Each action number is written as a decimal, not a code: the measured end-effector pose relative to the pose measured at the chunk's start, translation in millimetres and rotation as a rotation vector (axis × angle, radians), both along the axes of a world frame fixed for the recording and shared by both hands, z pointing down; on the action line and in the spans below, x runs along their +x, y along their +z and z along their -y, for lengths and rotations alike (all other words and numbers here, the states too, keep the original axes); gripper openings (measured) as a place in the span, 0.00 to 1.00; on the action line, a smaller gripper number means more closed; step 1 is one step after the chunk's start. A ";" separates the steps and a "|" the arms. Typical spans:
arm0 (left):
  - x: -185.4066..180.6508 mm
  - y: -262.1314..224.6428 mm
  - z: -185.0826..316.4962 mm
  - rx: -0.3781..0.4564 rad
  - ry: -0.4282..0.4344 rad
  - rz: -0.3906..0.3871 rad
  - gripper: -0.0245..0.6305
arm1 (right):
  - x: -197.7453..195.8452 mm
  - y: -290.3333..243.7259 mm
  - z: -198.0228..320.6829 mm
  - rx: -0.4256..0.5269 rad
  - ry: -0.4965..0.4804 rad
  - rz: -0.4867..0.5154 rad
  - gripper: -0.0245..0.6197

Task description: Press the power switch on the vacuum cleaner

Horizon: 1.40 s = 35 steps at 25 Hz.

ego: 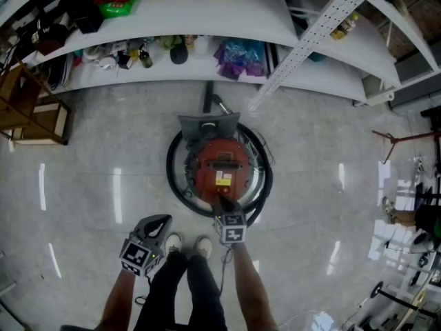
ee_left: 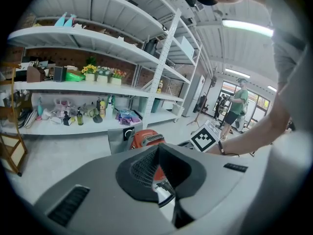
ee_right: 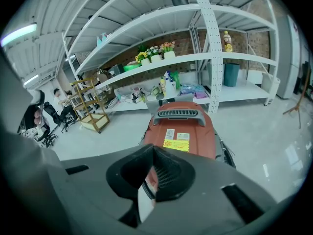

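A red canister vacuum cleaner [ego: 220, 164] sits on the grey floor with its black hose [ego: 176, 185] coiled round it. My right gripper [ego: 226, 204] is down at its near end, jaws together, tip on or just above the red shell; the switch itself is hidden under it. In the right gripper view the vacuum cleaner [ee_right: 188, 131] with its grey handle and yellow label lies just beyond the shut right gripper [ee_right: 153, 150]. My left gripper [ego: 157, 227] hangs to the left near my shoes, shut and holding nothing. The left gripper [ee_left: 157, 150] faces the vacuum cleaner [ee_left: 144, 137] from the side.
Long white shelves [ego: 207, 67] with bottles, bags and flowers run behind the vacuum cleaner. A wooden rack [ego: 34, 119] stands at the left, and a tripod stand [ego: 403, 140] and other equipment at the right. My shoes [ego: 187, 244] are just behind the vacuum cleaner. A person [ee_left: 237, 104] stands far off.
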<state>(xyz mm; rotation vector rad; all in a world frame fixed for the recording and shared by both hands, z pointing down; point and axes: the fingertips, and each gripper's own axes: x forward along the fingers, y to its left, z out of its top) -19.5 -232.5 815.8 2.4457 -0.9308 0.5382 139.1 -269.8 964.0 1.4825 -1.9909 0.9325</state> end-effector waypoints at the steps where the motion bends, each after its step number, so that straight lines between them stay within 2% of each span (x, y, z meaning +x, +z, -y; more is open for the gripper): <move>1: 1.1 -3.5 -1.4 0.001 0.001 -0.002 0.05 | 1.1 -2.9 -2.4 -0.003 -0.001 -0.001 0.06; 8: 8.2 -32.2 -10.8 0.014 0.010 -0.003 0.05 | 12.3 -23.2 -14.8 -0.009 0.013 -0.014 0.06; 25: 17.9 -110.5 -25.6 0.089 0.014 -0.030 0.05 | 13.0 -103.2 -33.3 0.035 0.015 0.020 0.06; 29: 17.0 -127.7 -32.5 0.092 0.013 -0.032 0.05 | 12.7 -117.7 -42.0 0.029 0.013 0.002 0.06; 35: 16.6 -160.3 -45.0 0.094 0.012 -0.048 0.05 | 4.5 -154.5 -50.3 0.082 0.008 -0.001 0.06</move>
